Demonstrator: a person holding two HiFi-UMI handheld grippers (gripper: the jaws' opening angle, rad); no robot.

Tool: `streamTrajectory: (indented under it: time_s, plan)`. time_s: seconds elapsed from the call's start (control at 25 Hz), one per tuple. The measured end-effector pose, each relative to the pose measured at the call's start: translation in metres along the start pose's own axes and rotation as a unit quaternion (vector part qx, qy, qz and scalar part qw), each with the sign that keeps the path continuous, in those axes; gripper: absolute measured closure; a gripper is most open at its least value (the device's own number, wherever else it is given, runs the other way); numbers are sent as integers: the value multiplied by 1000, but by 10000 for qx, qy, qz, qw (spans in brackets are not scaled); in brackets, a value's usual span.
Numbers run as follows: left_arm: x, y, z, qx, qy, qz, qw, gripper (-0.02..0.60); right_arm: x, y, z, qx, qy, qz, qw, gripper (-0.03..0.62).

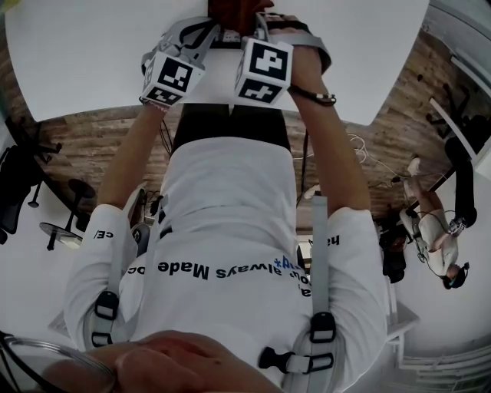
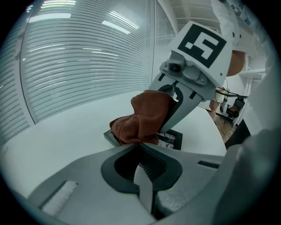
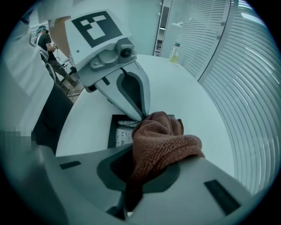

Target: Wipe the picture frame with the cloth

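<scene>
A black picture frame (image 2: pixel 174 139) lies flat on the white table (image 2: pixel 66 132). A rust-brown cloth (image 3: pixel 163 139) is bunched on the frame (image 3: pixel 115 132), with my right gripper (image 3: pixel 142 160) shut on it. From the left gripper view, the right gripper (image 2: pixel 166 126) comes down from the upper right and presses the cloth (image 2: pixel 140 119) onto the frame. My left gripper (image 2: pixel 137 146) is shut, its tips resting on the frame's edge beside the cloth. In the head view both grippers, left (image 1: pixel 205 34) and right (image 1: pixel 265 23), meet at the top by the cloth (image 1: pixel 234 11).
A small bottle (image 3: pixel 175 52) stands at the table's far end. Slatted blinds (image 2: pixel 88 57) run behind the table. The table's rounded edge (image 1: pixel 92 111) lies close to my body. Office chairs (image 1: pixel 19 184) stand to the left; another person (image 1: pixel 437 230) is on the right.
</scene>
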State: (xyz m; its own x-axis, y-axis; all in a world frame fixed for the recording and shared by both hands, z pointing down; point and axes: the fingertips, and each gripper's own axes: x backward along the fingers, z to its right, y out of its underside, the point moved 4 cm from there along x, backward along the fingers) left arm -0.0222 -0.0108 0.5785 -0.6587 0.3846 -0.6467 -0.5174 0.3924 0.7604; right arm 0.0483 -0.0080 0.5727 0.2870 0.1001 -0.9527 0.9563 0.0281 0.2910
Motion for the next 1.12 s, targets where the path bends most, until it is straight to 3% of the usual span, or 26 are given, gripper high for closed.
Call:
streamTrajectory:
  time_s: [0.44,0.68,0.76,0.92,1.12]
  plan:
    - [1,7,-5,-34,-31,-53,10000,580,8,-3,-71,87,-854,129,9962,576]
    - [-3,7,-8,-40,-34,-75,10000,580,29,-1,-76,151,-1209,158,9924,574]
    - [-2,6,-7,-51,-35,-71,10000,580,51,-3,-58,9,-1053,329,9939,576]
    - [-2,5,-5,-45,-40,-121,9999,580,83,3,0,-418,-216,580,9972,574]
    - [-2,4,-6,-50,-38,-100,9999,580,71,12,58,-608,543,393,9959,574]
